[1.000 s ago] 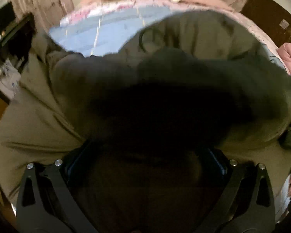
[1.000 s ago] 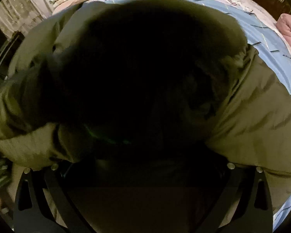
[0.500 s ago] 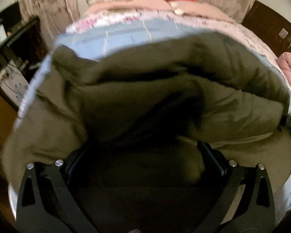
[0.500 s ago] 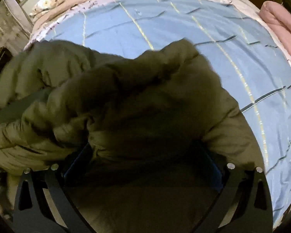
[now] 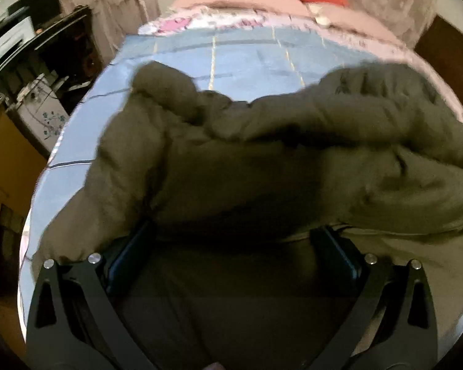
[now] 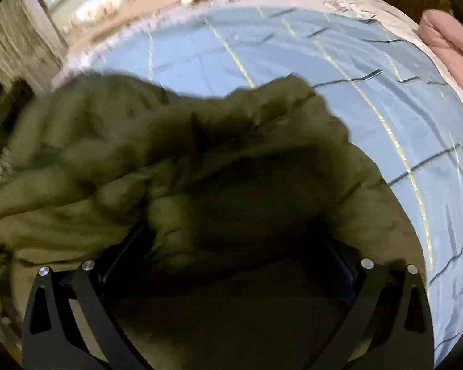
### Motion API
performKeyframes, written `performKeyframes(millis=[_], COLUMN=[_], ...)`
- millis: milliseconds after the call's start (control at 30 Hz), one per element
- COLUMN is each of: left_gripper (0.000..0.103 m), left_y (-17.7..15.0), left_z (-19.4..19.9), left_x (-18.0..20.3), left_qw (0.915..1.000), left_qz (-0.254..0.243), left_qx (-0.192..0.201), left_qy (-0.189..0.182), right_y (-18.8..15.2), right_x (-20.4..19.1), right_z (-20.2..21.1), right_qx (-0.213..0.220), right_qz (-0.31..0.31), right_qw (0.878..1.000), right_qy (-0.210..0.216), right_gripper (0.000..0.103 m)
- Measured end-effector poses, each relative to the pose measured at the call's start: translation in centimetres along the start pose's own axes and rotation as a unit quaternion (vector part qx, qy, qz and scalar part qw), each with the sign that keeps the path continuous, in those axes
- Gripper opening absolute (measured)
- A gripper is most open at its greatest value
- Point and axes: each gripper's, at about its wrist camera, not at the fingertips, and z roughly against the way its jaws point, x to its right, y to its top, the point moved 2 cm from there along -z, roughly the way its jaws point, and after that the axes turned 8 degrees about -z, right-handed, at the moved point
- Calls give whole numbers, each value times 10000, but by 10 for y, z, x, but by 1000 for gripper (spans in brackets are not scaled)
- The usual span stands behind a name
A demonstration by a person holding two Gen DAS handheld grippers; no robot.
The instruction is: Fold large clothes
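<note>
Left wrist view: the olive padded coat [image 5: 262, 160] lies heaped on the blue checked bedspread [image 5: 247, 52], its bulk bunched over the front of the left claw [image 5: 231, 240]. Both fingers run in under the fabric and their tips are hidden; the frame arms stand wide, with cloth filling the gap between them. Whether this claw is clamped on the coat or merely pushed beneath it cannot be told.

Right wrist view: the same coat [image 6: 200, 160] covers the right claw [image 6: 231, 243] in like fashion, tips buried, grip state likewise not determinable. Open bedspread [image 6: 370, 98] shows beyond and to the right of the garment. The picture is blurred by motion.

Assessment: the step in hand appears to be carrying a near portion of the coat forward over the rest, a first fold across the body. The garment is not yet flat; its far edge is ragged and lumpy.

Next move, as judged: lay the lifted part down evenly, both sides together, then release and press the padding flat. The thick filling is likely to spring back and spoil the crease.

Writing: none legible. A pale patch on the dark headboard [image 5: 447, 58] at the right is too blurred to read. No brand mark on the coat is visible.
</note>
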Motion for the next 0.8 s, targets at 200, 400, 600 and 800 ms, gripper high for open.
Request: performKeyframes(millis=[200,400,600,800], left_gripper=[101,101,101,101], left_y=[18,-15,-110,-190], left_z=[133,322,432,434], left_x=[-15,5,48,86], left_qw=[9931,9700,9547,9560], left_qz=[242,214,122,-98], left_qx=[1141,2421,2959,2895], left_qy=[102,-95,271,467], right_y=[-17,-67,-152,-214], right_x=[-11,-9,0,14], right_z=[132,277,366,362], right_qx=[820,1954,2729,2727], right_qz=[388,621,959,1157], right_qw=[9938,9756,9539,9528], right_qy=[645,790,802,667], right_gripper=[102,102,102,102])
